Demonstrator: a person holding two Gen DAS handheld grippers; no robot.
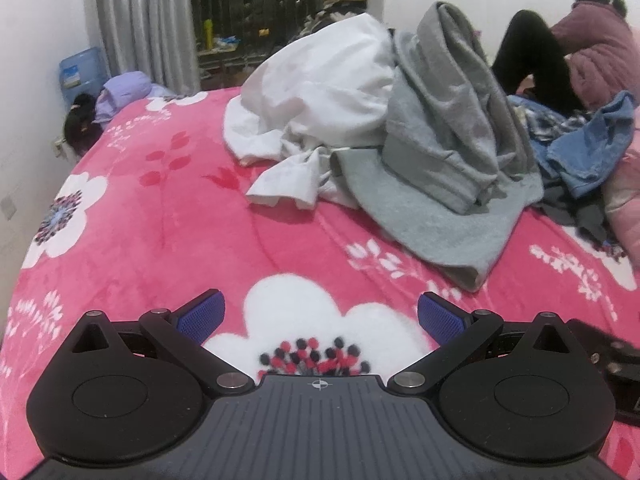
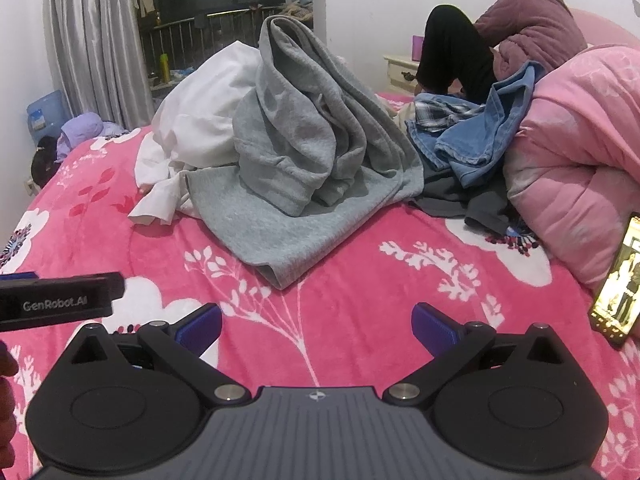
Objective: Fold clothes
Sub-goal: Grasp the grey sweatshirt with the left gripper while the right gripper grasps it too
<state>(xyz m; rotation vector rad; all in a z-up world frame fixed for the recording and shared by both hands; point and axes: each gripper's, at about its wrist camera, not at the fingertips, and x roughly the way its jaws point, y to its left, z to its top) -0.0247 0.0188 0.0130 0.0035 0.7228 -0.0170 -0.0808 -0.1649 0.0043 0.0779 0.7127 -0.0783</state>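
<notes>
Landmark: sweatshirt [image 2: 304,152], heaped on the bed [image 2: 360,288], its lower edge spread flat toward the near side.
- Left of sweatshirt, touching it: white garment [image 2: 200,120], also on the bed.
- Right of sweatshirt: jeans [image 2: 480,140] on a dark garment [image 2: 472,200].
- Further right: quilt [image 2: 572,152]; phone [image 2: 618,280] leaning before it.
- Behind sweatshirt, right: person [image 2: 520,28] on the bed.
- Behind sweatshirt, left: curtain [image 2: 88,40]; water bottle [image 2: 44,114] on the floor beside it.
- Before sweatshirt, apart: left gripper [image 1: 320,316], right gripper [image 2: 316,324], both above the bed.

Grey garment [image 2: 296,152], white garment [image 1: 320,80], pink floral blanket [image 1: 160,220].
</notes>
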